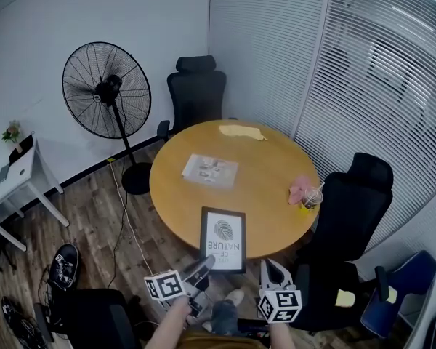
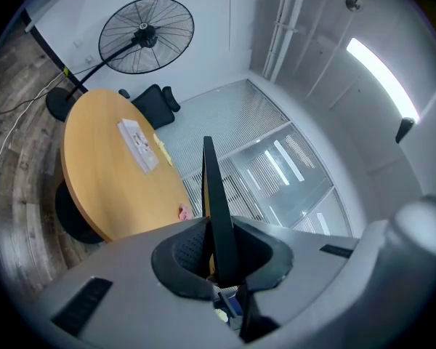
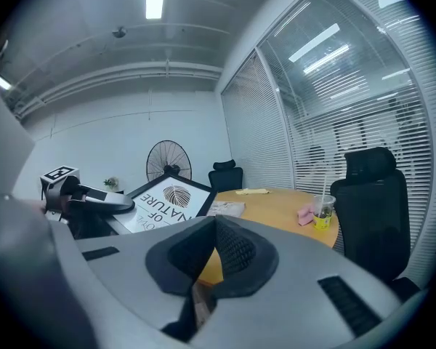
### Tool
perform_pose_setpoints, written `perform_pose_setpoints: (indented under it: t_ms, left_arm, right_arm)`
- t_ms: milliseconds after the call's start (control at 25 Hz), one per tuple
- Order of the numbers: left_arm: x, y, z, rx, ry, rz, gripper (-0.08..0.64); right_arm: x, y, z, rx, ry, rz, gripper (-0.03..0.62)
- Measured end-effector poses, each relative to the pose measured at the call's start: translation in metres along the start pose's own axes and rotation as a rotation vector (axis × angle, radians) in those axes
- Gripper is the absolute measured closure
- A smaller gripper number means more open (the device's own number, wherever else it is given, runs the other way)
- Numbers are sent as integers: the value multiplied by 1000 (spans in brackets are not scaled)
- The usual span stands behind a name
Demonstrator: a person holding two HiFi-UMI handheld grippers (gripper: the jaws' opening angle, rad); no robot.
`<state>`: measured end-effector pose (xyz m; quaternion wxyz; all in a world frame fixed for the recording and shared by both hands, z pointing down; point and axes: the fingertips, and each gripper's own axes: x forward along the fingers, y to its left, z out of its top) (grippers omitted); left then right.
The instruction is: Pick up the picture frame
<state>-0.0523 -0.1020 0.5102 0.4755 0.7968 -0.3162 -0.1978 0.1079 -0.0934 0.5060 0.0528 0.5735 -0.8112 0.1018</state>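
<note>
The picture frame (image 1: pixel 223 238) is black-edged, with a white print showing a leaf and the words "OF NATURE". It hangs over the near edge of the round wooden table (image 1: pixel 265 169). My left gripper (image 1: pixel 202 266) is shut on its lower left corner. In the left gripper view the frame (image 2: pixel 214 195) shows edge-on, standing up between the pads of my left gripper (image 2: pixel 219 257). The right gripper view shows the frame (image 3: pixel 163 198) tilted, with the left gripper (image 3: pixel 102 198) on it. My right gripper (image 1: pixel 275 271) sits just right of the frame, its pads (image 3: pixel 232 249) together and nothing between them.
On the table lie a paper sheet (image 1: pixel 210 170), a yellow item (image 1: pixel 241 131) at the far edge, a pink cloth (image 1: pixel 300 190) and a cup with a straw (image 1: pixel 312 197). Black office chairs (image 1: pixel 196 89) (image 1: pixel 349 217) stand around it. A standing fan (image 1: pixel 107 89) and a white side table (image 1: pixel 14 173) are at the left.
</note>
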Motion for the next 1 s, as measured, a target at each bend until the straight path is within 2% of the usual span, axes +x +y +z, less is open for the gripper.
perform_pose_setpoints:
  t_ms: [520, 1000]
  left_arm:
    - [-2, 6, 0, -8, 2, 29, 497]
    - [5, 10, -2, -31, 3, 17, 497]
  right_arm:
    - [2, 0, 1, -7, 11, 4, 580]
    - [6, -4, -3, -19, 23, 5, 580]
